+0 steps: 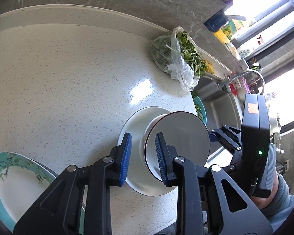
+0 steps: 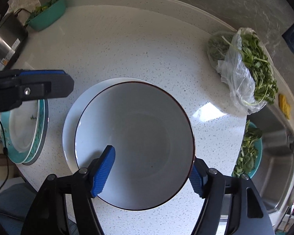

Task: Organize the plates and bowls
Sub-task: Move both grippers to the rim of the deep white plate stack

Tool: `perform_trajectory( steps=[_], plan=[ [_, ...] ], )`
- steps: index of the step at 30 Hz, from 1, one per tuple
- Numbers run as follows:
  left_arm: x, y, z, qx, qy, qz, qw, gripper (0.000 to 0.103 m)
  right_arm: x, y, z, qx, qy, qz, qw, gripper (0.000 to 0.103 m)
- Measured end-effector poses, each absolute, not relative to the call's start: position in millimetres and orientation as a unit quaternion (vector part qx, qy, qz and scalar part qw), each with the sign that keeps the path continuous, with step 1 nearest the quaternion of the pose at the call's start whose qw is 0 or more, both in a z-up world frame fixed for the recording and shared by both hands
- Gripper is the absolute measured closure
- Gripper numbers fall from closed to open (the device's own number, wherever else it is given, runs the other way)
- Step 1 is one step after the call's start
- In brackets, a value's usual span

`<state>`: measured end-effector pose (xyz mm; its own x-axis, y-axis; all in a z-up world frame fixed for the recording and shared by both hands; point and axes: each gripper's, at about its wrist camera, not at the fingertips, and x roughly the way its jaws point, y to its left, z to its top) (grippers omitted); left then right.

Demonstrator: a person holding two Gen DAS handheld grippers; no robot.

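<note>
A white bowl (image 2: 135,137) with a dark red rim sits in a white plate (image 2: 70,125) on the speckled counter. My right gripper (image 2: 150,176) points down at it, jaws wide. One pad is inside the bowl, the other outside the rim, and neither presses on it. My left gripper (image 1: 143,154) hovers over the same plate (image 1: 133,137), beside the bowl (image 1: 178,137), its pads a little apart with nothing between them. One of the left gripper's fingers (image 2: 49,86) shows in the right wrist view. A stack of teal-rimmed plates (image 2: 23,131) (image 1: 15,176) lies to the left.
A plastic bag of greens (image 2: 245,66) lies at the back right. A teal dish of greens (image 2: 249,152) sits at the counter edge beside the steel sink (image 2: 274,166). At the back left stand a teal basket (image 2: 49,13) and a steel appliance (image 2: 5,39).
</note>
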<state>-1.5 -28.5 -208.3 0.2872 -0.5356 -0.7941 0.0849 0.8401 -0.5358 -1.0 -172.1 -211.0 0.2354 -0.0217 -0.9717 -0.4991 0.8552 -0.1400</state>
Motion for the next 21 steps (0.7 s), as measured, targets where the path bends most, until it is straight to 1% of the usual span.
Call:
perform_trajectory(
  steps=[2,4,5,9,12,14,15,17,20,21],
  plan=[
    [-2,-27,-209,-0.202,0.564,-0.197,0.777,0.080,-1,-170,-211,-0.224,0.593,0.157,0.757,0.024],
    [-2,-27,-209,-0.202,0.564,-0.196,0.776,0.079,0,-169,-214,-0.241,0.592,0.152,0.754,0.024],
    [-2,-28,-209,-0.202,0.564,-0.196,0.776,0.079,-1,-168,-215,-0.241,0.592,0.154,0.753,0.022],
    [-2,-32,-210,-0.200,0.569,-0.199,0.773,0.079,2,-178,-205,-0.209,0.589,0.169,0.762,0.022],
    [-4,-33,-211,-0.192,0.573,-0.196,0.772,0.079,10,-199,-187,-0.115,0.600,0.204,0.765,0.022],
    [-5,-30,-212,-0.188,0.574,-0.191,0.773,0.079,16,-224,-170,-0.043,0.591,0.225,0.773,0.022],
    [-6,-27,-211,-0.185,0.575,-0.185,0.776,0.079,17,-236,-165,-0.024,0.584,0.221,0.780,0.022],
    [-7,-22,-211,-0.175,0.577,-0.171,0.779,0.079,21,-273,-161,-0.006,0.577,0.175,0.798,0.022],
    [-6,-21,-215,-0.146,0.590,-0.160,0.778,0.079,20,-309,-179,0.008,0.600,0.142,0.787,0.029],
    [-5,-21,-217,-0.136,0.595,-0.158,0.776,0.079,17,-314,-185,0.006,0.606,0.137,0.783,0.030]
  ],
)
